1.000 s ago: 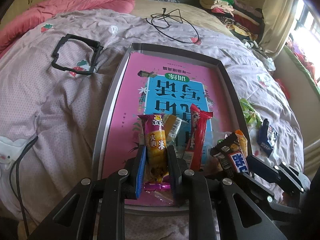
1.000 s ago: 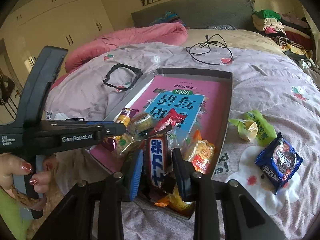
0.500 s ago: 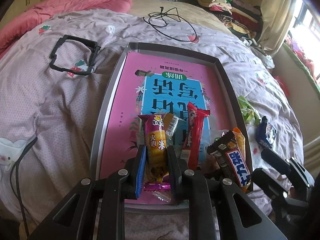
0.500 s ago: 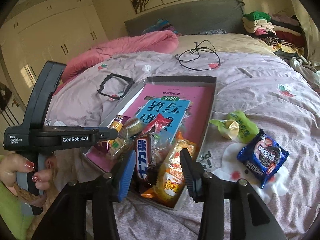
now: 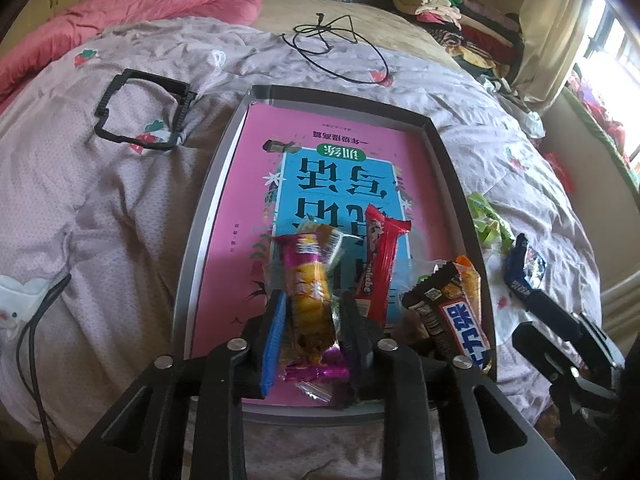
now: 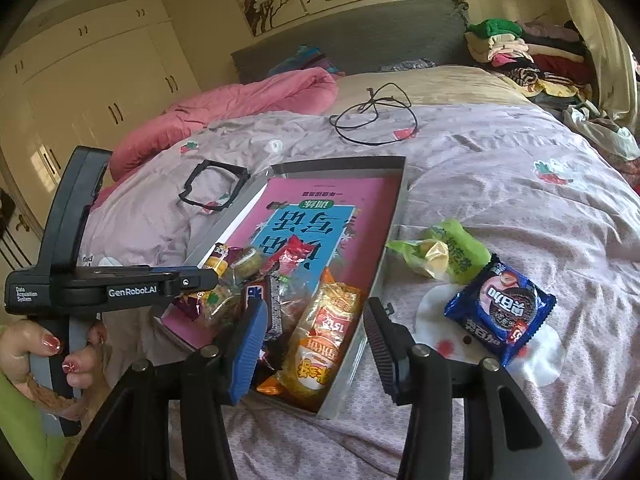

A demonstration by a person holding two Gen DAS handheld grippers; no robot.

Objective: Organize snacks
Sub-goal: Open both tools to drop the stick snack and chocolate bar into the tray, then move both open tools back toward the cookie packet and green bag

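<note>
A grey tray point(image 5: 216, 184) with a pink book in it lies on the bed. Its near end holds several snacks: a red bar point(image 5: 380, 256), a dark chocolate bar point(image 5: 456, 312) and an orange packet point(image 6: 324, 332). My left gripper point(image 5: 312, 316) is shut on a yellow and purple snack stick point(image 5: 308, 292) over the tray's near end. My right gripper point(image 6: 312, 332) is open and empty above the tray's near right corner point(image 6: 348, 376). A green packet point(image 6: 452, 256) and a blue cookie packet point(image 6: 500, 308) lie on the bedspread right of the tray.
A black plastic frame point(image 5: 140, 112) lies left of the tray. A black cable point(image 5: 336, 52) lies beyond it. A pink quilt point(image 5: 132, 12) and a pile of clothes point(image 5: 460, 24) sit at the far end. The bed's right edge drops off by the window.
My right gripper let go of the dark chocolate bar, opened wide and drew back to the right. The bar now lies in the tray. My left gripper kept its hold on the snack stick.
</note>
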